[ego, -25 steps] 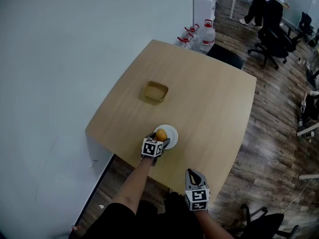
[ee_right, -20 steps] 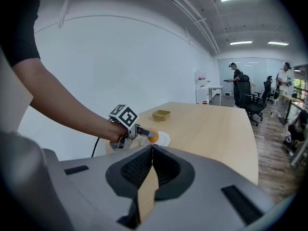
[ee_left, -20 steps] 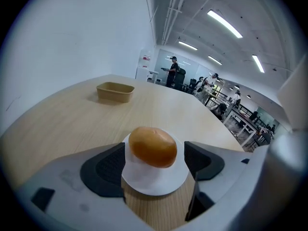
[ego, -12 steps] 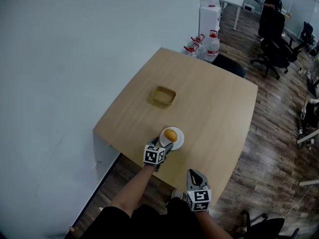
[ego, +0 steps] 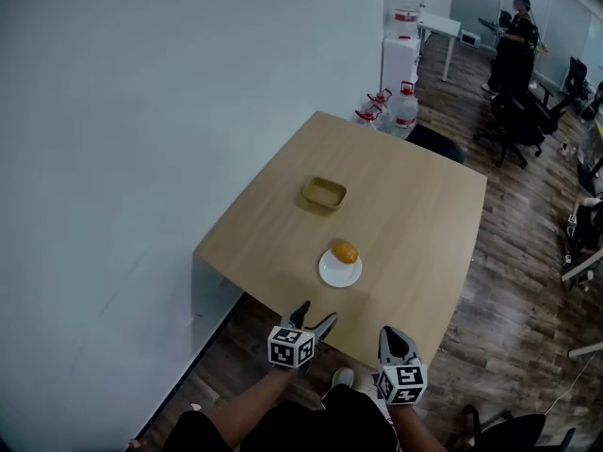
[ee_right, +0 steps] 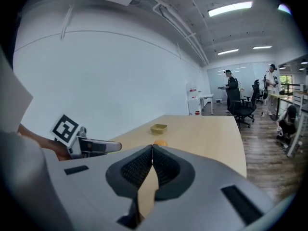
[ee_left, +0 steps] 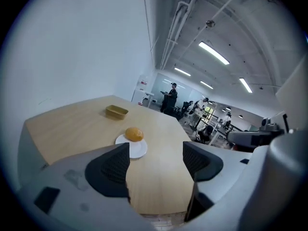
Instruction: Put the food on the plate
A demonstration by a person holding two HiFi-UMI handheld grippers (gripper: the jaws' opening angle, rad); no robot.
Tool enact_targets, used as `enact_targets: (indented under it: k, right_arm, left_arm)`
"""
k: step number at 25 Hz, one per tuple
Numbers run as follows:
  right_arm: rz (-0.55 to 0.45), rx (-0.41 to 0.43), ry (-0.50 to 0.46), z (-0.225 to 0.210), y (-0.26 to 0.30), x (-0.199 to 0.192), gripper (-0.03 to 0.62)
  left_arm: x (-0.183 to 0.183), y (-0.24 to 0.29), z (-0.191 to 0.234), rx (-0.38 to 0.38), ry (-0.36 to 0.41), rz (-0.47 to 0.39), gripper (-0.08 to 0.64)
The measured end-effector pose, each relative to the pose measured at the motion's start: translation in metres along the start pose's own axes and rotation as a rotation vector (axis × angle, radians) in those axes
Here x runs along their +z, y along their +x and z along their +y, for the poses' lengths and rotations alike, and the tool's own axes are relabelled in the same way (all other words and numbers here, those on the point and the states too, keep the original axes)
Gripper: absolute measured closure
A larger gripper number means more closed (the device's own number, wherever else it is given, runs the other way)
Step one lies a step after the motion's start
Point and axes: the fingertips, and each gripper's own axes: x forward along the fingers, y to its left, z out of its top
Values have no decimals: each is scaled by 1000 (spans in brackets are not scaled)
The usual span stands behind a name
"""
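Your left gripper (ego: 314, 316) is spread wide and empty, your right gripper (ego: 394, 335) is pressed together, and the food (ego: 345, 251) rests on the plate (ego: 331, 274).

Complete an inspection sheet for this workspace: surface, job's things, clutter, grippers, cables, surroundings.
Surface: light wooden table.
Job's things: round orange food lies on the white plate.
Clutter: shallow yellow dish, apart from the plate.
Grippers: left gripper open, holding nothing, at the table's near edge; right gripper shut, holding nothing.
Cables: nothing seen.
Surroundings: white wall, water bottles, office chairs, a standing person, wooden floor.
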Motion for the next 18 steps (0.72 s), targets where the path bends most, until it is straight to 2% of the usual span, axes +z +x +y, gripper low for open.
enact_targets:
  k: [4,6,10,15,18]
  right_arm:
    - [-28,-17,20,21,-25,0,532]
    - [-41,-11,24,41,-38,2,532]
    - [-65,12,28,87,-66,8,532]
    - [-90,50,2,148,-111,3,532]
    - [-95,72,3,177,-135,-2,532]
  left_arm:
    - [9,-64,-32,-22,27,-95,233]
    - [16,-98,-42,-16,54,-149,367]
    - [24,-158,-52,8,85,-209,479]
    - [12,-232,-69,-20,30,-242,522]
    - [-1,-269,-75,-9,58,-256,526]
